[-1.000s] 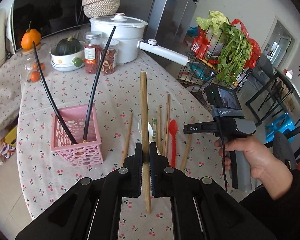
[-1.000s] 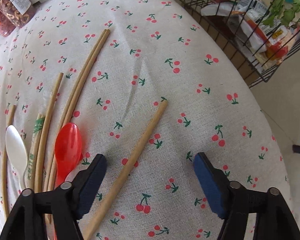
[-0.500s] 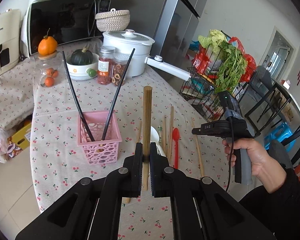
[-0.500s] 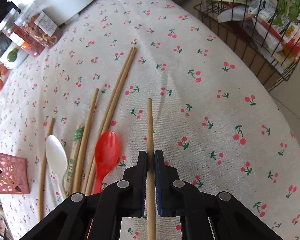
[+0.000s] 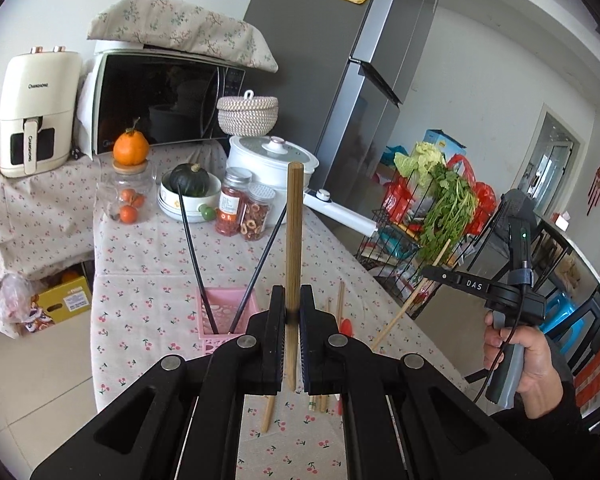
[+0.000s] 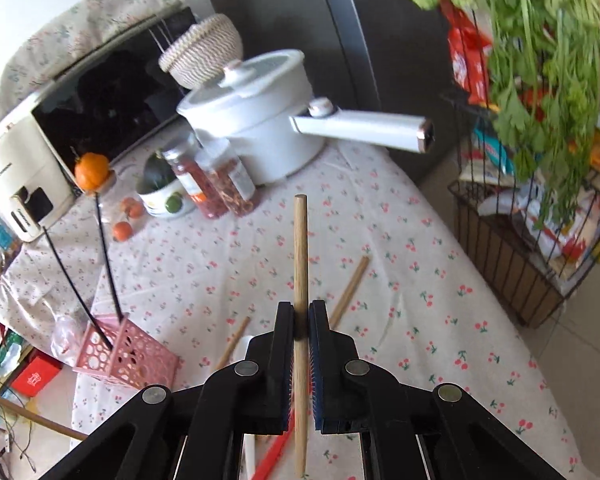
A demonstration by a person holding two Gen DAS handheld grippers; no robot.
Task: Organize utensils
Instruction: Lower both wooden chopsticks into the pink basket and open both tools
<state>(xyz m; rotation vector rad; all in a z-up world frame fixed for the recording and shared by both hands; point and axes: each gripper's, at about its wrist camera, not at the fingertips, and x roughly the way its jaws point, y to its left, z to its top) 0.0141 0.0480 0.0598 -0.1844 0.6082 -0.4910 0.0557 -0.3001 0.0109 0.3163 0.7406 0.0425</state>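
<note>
Gripping a wooden chopstick (image 5: 293, 240) upright above the cherry-print bench (image 5: 148, 264), the left claw (image 5: 291, 312) is clamped tight; the right claw (image 6: 301, 320) likewise pinches another chopstick (image 6: 300, 248); the pink basket (image 6: 128, 356) holds two black chopsticks (image 6: 108, 256).

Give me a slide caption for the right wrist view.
Right gripper clamps a wooden chopstick above the cherry-print tablecloth, pink basket at left.

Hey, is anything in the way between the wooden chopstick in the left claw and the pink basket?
Nothing visible blocks it. The left claw holds its wooden chopstick upright just this side of the pink basket. Two black chopsticks already lean in the basket, crossing part of its open top, so aim for the gap between them.
</note>
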